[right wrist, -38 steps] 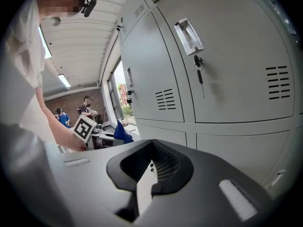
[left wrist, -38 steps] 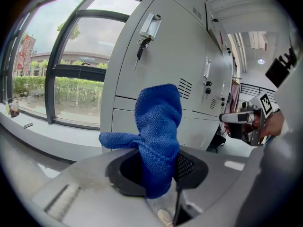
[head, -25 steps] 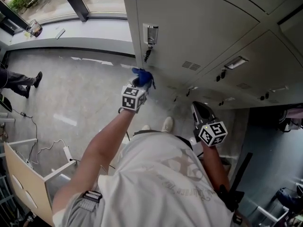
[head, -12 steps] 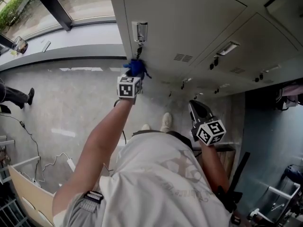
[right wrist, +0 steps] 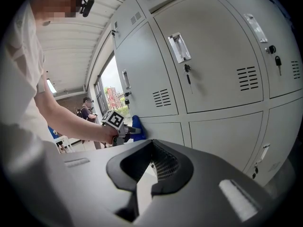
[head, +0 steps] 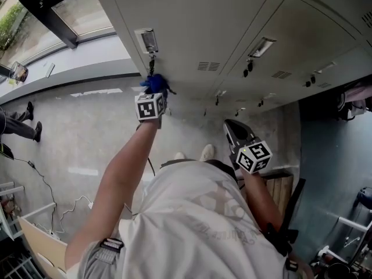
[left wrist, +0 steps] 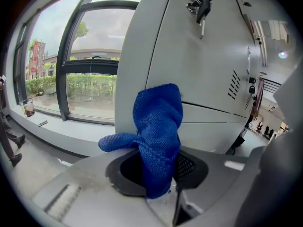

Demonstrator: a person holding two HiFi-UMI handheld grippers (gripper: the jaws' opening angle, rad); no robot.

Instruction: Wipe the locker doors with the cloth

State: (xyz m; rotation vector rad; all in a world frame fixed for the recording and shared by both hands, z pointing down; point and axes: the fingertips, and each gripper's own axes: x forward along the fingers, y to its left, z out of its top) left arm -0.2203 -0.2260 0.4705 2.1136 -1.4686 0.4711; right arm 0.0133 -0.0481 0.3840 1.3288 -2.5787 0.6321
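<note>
A blue cloth (left wrist: 158, 136) is clamped in my left gripper (head: 152, 95), which holds it against the grey locker door (left wrist: 199, 74) just below a lock with a hanging key (left wrist: 201, 11). From the head view the cloth (head: 154, 84) shows beyond the marker cube, pressed near the door's lower left corner. My right gripper (head: 237, 133) hangs back from the lockers, jaws shut with nothing between them. In the right gripper view the left gripper (right wrist: 124, 129) and cloth (right wrist: 138, 128) sit against the lockers (right wrist: 208, 56).
Windows (left wrist: 90, 74) and a grey sill (head: 70, 74) run left of the lockers. A person's legs (head: 23, 121) stand at the far left on the concrete floor. A cable (head: 46, 185) and a wooden panel (head: 40, 243) lie lower left. Other lockers (head: 290, 45) extend right.
My left gripper has carried the cloth up the door toward the lock and key. The right gripper has hardly moved.
</note>
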